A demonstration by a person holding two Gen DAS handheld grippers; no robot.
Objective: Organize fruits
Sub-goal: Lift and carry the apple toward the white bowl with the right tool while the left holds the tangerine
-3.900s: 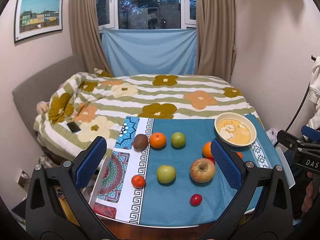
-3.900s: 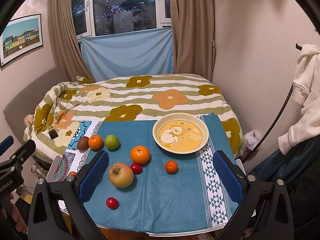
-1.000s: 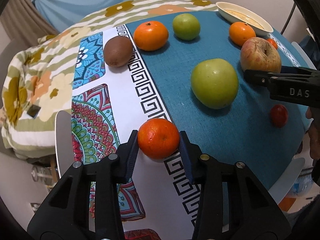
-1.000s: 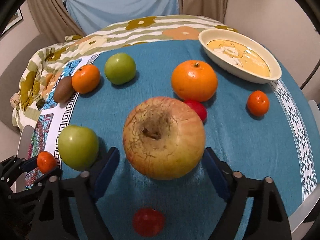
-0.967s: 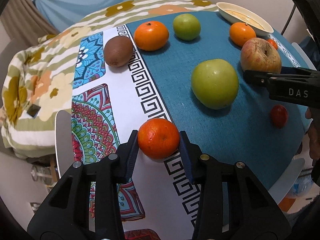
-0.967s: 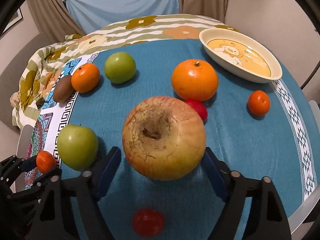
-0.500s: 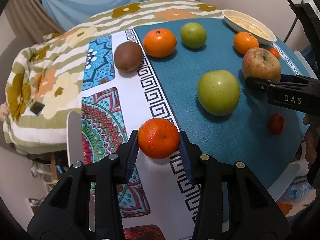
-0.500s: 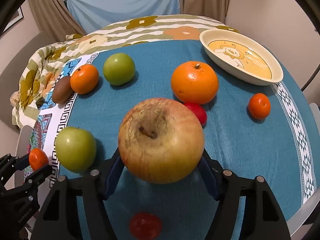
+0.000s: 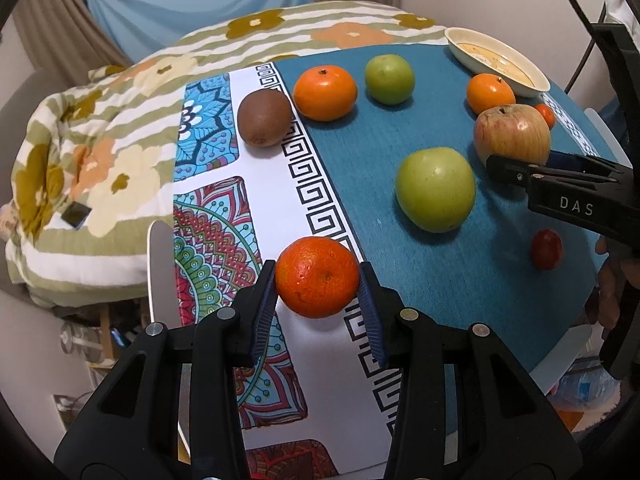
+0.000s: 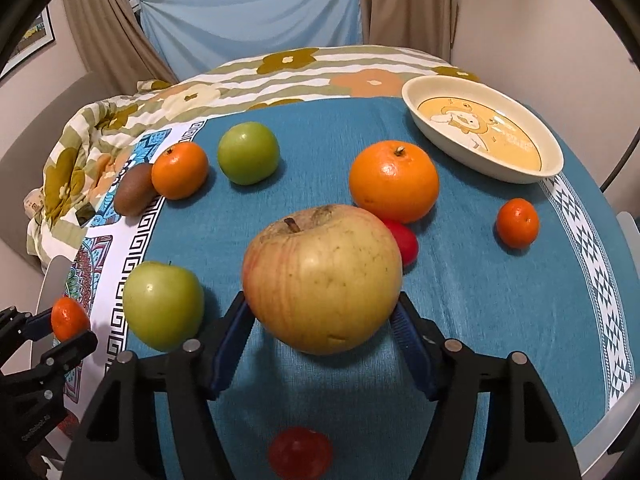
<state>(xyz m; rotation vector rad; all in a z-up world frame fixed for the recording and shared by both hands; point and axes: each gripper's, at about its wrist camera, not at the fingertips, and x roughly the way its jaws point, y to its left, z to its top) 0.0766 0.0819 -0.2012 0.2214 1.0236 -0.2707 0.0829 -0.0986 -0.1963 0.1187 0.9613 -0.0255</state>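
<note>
My left gripper [image 9: 318,280] is shut on a small tangerine [image 9: 317,276] and holds it just above the white patterned cloth. My right gripper [image 10: 322,320] is shut on a large yellow-red apple [image 10: 322,278] and holds it above the teal cloth; that apple also shows in the left wrist view [image 9: 512,134]. Loose on the table lie a green apple [image 10: 162,306], a second green apple [image 10: 248,153], a big orange [image 10: 394,181], a mandarin [image 10: 179,170], a kiwi [image 10: 133,195], a small tangerine [image 10: 517,223] and two red tomatoes [image 10: 300,452] [image 10: 404,242].
An empty cream bowl [image 10: 482,136] with a cartoon print stands at the far right of the table. A bed with a flowered blanket [image 10: 280,72] lies behind the table. The table's near edge runs close under both grippers.
Both grippers have risen a little with their fruit: the right one has closed on the apple and lifted it off the cloth, and the left one holds the tangerine slightly higher.
</note>
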